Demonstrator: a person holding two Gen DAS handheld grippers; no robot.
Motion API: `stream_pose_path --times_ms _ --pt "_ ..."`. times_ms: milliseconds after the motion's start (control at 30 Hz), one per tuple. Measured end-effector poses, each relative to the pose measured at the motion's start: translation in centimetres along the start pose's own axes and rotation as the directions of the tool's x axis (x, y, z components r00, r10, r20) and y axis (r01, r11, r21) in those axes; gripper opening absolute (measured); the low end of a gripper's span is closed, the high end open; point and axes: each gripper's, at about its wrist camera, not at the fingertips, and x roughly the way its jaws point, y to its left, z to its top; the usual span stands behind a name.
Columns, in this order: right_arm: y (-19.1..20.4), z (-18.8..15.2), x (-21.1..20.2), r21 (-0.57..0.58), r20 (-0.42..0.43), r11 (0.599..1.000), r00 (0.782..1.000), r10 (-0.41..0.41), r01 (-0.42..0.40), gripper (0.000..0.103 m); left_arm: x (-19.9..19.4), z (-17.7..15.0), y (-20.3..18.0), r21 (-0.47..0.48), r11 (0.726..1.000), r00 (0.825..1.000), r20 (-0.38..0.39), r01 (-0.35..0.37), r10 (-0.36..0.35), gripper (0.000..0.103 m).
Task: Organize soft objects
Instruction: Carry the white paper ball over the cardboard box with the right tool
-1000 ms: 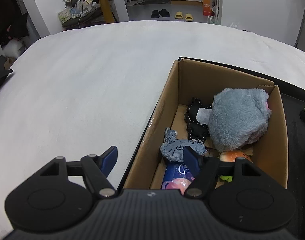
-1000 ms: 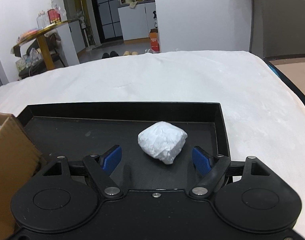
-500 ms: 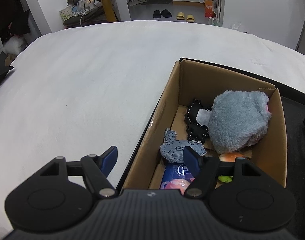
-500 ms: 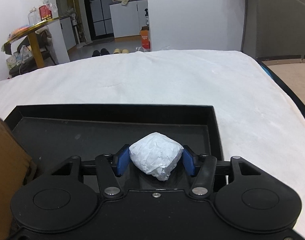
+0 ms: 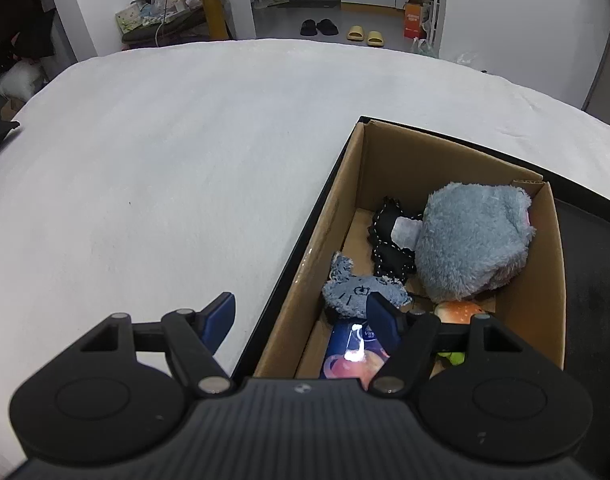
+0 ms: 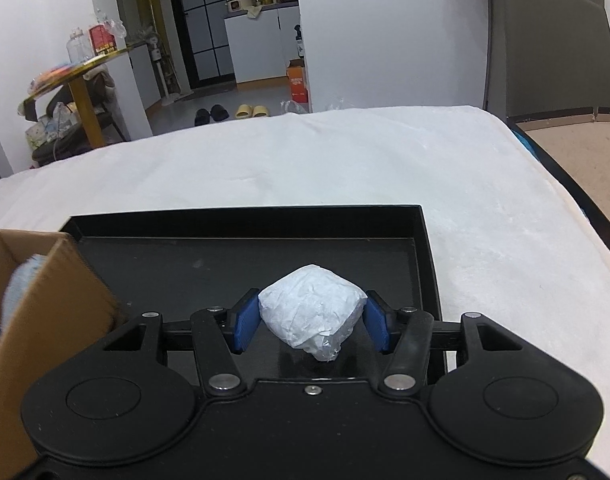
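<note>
White bundle (image 6: pixel 313 312) clamped in right hand-held gripper (image 6: pixel 311 326), likely bound for box (image 6: pixel 45 292); left hand-held gripper (image 5: pixel 301 318) open, empty, straddling box wall.

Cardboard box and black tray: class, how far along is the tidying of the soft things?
Done: the cardboard box already holds a big grey plush, a small grey toy, a black fabric piece and a burger toy. In hand: the right gripper has just closed on the white wrapped bundle over the black tray. Left: boxing that bundle. The left gripper is open, holding nothing.
</note>
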Motion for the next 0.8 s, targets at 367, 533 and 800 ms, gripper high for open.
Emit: stream_pose_path --times_ms 367,533,800 --pt "2.1 1.1 -4.0 -0.001 0.034 0.996 0.995 0.093 -0.093 0.053 0.2 -0.4 0.6 0.021 0.996 0.996 -0.017 0.083 -0.082 0.071" --pt "2.9 1.7 -5.6 -0.002 0.042 0.993 0.992 0.119 -0.119 0.053 0.2 -0.5 1.0 0.02 0.993 0.993 -0.024 0.115 -0.115 0.071" --pt "5.6 2.0 -7.4 -0.039 0.036 0.989 0.989 0.143 -0.142 0.053 0.2 -0.3 2.6 0.009 0.983 0.983 -0.011 0.186 -0.186 0.07"
